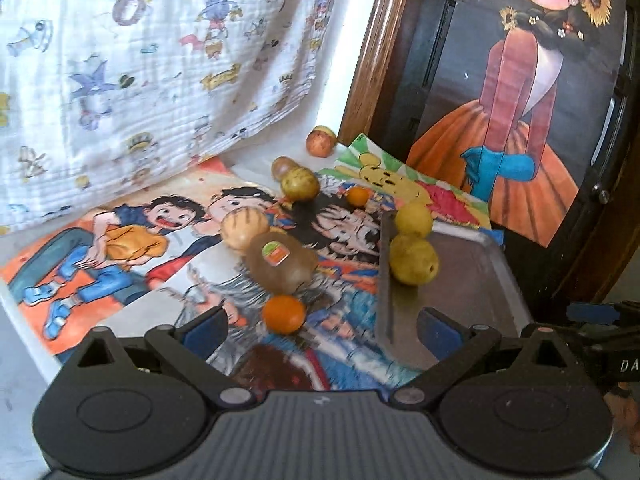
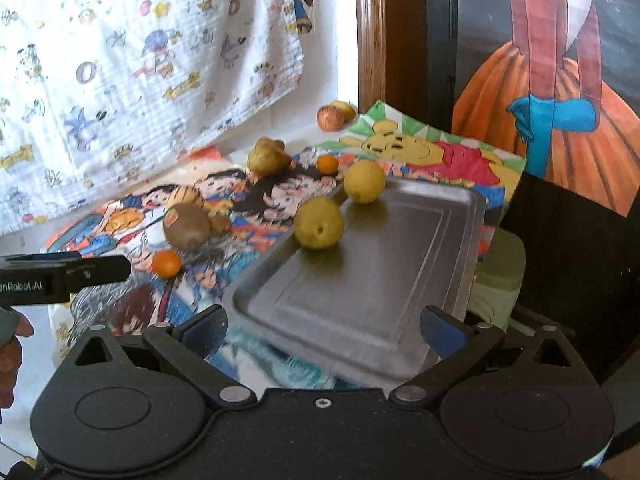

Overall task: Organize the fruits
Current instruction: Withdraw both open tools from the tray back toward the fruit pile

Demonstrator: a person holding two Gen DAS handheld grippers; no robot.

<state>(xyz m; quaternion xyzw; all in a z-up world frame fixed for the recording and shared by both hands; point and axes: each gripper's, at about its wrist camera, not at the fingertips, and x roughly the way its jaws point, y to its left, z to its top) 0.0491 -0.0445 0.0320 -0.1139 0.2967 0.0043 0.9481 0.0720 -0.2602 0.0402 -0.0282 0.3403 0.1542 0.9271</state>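
Note:
A metal tray [image 2: 400, 272] lies on cartoon posters, with two yellow pears [image 2: 319, 222] [image 2: 364, 181] at its far left edge; the tray [image 1: 472, 280] and pears [image 1: 414, 260] also show in the left wrist view. A kiwi [image 1: 282, 262] with a sticker, a small orange [image 1: 284, 314], a striped tan fruit [image 1: 244, 230], a yellow-green fruit [image 1: 300, 184], another small orange [image 1: 358, 196] and an apple [image 1: 320, 141] lie on the posters. My left gripper [image 1: 320, 330] is open and empty, just short of the near orange. My right gripper [image 2: 322, 326] is open and empty over the tray's near edge.
A patterned white cloth [image 1: 140, 72] hangs behind the table. A wooden frame [image 1: 368, 60] and a painting of a girl [image 1: 520, 120] stand at the right. The left gripper's side [image 2: 64, 276] shows at the left of the right wrist view.

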